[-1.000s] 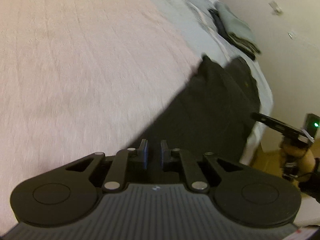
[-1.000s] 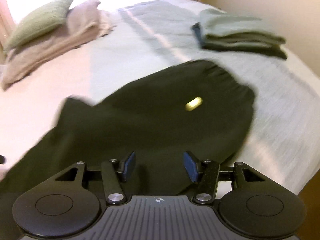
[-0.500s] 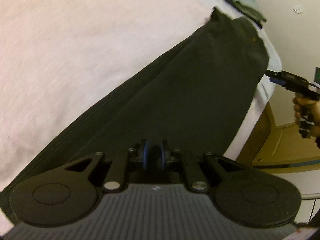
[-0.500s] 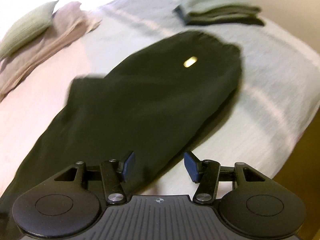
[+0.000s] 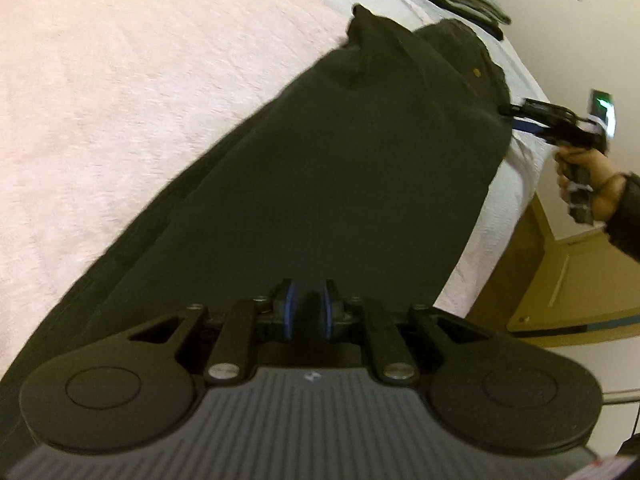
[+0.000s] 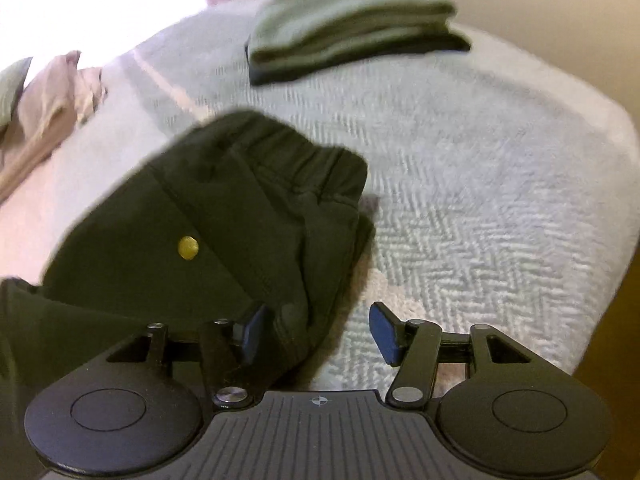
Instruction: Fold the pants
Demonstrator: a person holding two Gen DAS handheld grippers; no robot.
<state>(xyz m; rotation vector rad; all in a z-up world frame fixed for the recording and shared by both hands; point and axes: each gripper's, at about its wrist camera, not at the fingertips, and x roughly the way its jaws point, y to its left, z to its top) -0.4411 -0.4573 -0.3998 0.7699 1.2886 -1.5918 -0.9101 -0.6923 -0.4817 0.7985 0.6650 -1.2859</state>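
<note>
dark pants (image 5: 340, 168) stretched lower left to upper right over the bed (image 5: 120, 80). left gripper (image 5: 306, 310) nearly together, gripping nothing visible. right gripper (image 6: 318, 330) apart, straddling the waistband corner, nearer.

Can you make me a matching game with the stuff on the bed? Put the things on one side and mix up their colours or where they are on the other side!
Things:
1. pants
2. button
3. folded stack of clothes
4. right gripper

Clues:
A. gold, on the dark cloth
B. open, at the waistband edge
C. dark, laid out long across the bed
D. green and dark layers, at the far end of the bed

Pairs: 1-C, 2-A, 3-D, 4-B
</note>
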